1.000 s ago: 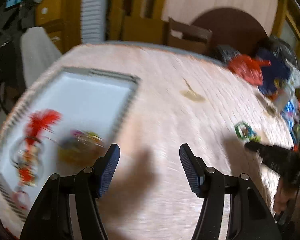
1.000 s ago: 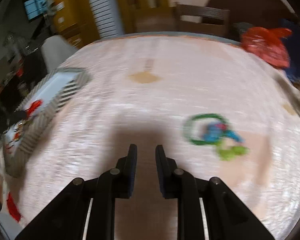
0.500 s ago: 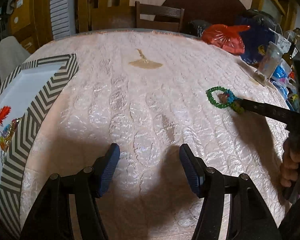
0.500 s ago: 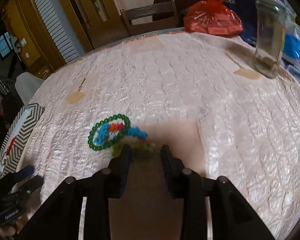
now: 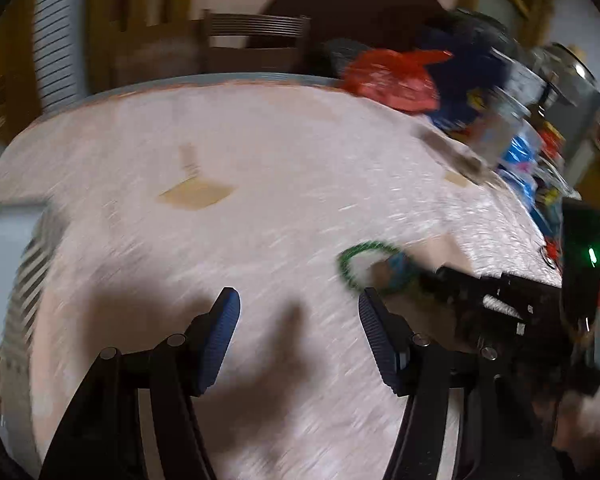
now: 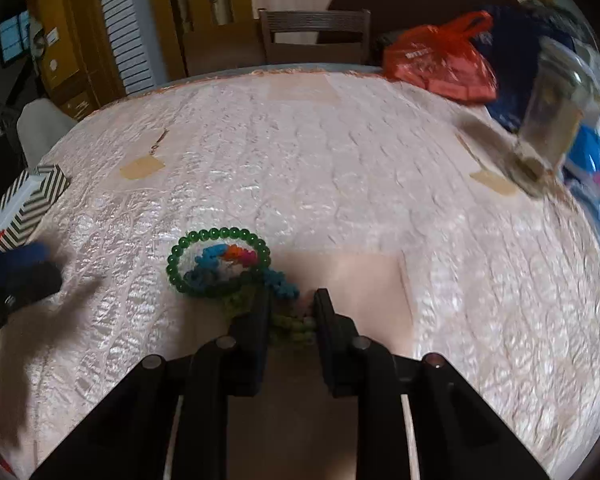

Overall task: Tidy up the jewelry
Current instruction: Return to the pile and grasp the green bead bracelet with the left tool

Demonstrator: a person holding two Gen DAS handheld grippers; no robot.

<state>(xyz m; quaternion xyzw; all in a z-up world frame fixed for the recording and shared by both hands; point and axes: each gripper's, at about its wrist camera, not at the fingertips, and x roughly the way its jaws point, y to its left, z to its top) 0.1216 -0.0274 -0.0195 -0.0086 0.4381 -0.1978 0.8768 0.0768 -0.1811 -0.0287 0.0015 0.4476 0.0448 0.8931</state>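
the right gripper [image 6: 289, 309] pinches the floppy light-green bead bracelet [image 6: 290, 326]. beads are light and slippery, so grab the strand. the left gripper [image 5: 298, 334] is wide apart, holding nothing.

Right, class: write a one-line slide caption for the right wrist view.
Right gripper fingers straddle light-green beads beside a dark-green bead bracelet on the pink tablecloth.
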